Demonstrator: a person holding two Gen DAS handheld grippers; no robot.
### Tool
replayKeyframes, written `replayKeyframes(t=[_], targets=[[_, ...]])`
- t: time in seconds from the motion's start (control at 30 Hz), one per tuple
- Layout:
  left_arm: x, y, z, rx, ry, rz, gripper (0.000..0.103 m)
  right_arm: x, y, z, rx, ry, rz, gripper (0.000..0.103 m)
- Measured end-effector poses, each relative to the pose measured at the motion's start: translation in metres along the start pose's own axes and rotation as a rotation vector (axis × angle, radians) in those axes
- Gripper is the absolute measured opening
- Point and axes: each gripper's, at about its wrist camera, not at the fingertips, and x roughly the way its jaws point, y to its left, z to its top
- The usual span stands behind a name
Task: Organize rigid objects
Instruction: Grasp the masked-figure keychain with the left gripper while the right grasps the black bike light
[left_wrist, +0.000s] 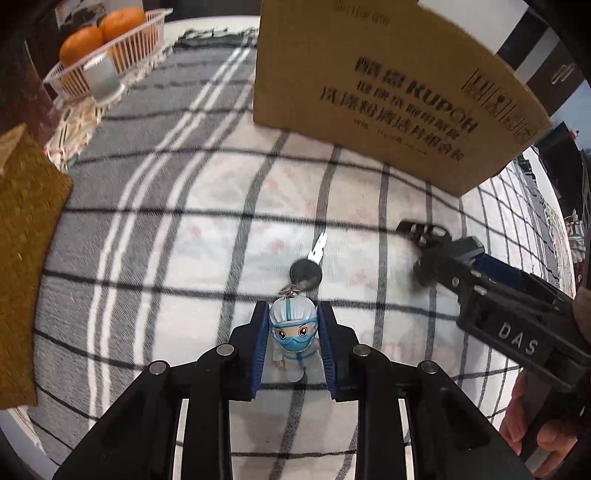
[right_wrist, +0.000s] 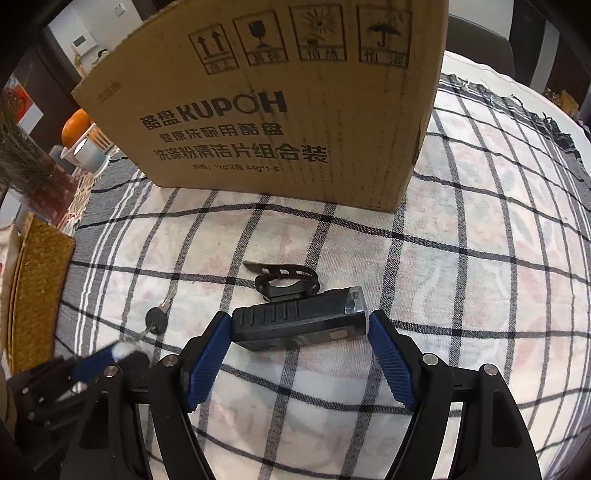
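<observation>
My left gripper (left_wrist: 293, 317) is shut on a small masked-doctor figurine keychain (left_wrist: 293, 332), whose black-headed key (left_wrist: 306, 273) lies on the checked tablecloth just ahead. My right gripper (right_wrist: 299, 325) is shut on a black bike light (right_wrist: 299, 325), its fingertips pressing both ends; the light's strap mount (right_wrist: 284, 278) sticks out ahead. In the left wrist view the right gripper (left_wrist: 424, 254) with the light is at the right. A KUPOH cardboard box (right_wrist: 280, 103) stands upright behind both and also shows in the left wrist view (left_wrist: 376, 85).
A pink basket with oranges (left_wrist: 107, 48) and a grey cup (left_wrist: 101, 75) stand at the far left. A woven yellow mat (left_wrist: 26, 258) lies at the left edge. The checked tablecloth (right_wrist: 480, 258) covers the table.
</observation>
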Motion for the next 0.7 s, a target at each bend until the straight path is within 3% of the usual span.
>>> replayKeyframes(t=[0.7], targets=[[-0.047, -0.004, 0.025, 0.074, -0.139, -0.071, 0.026, -0.063, 0.015, 0.001, 0.003, -0.089, -0.045, 0.076]])
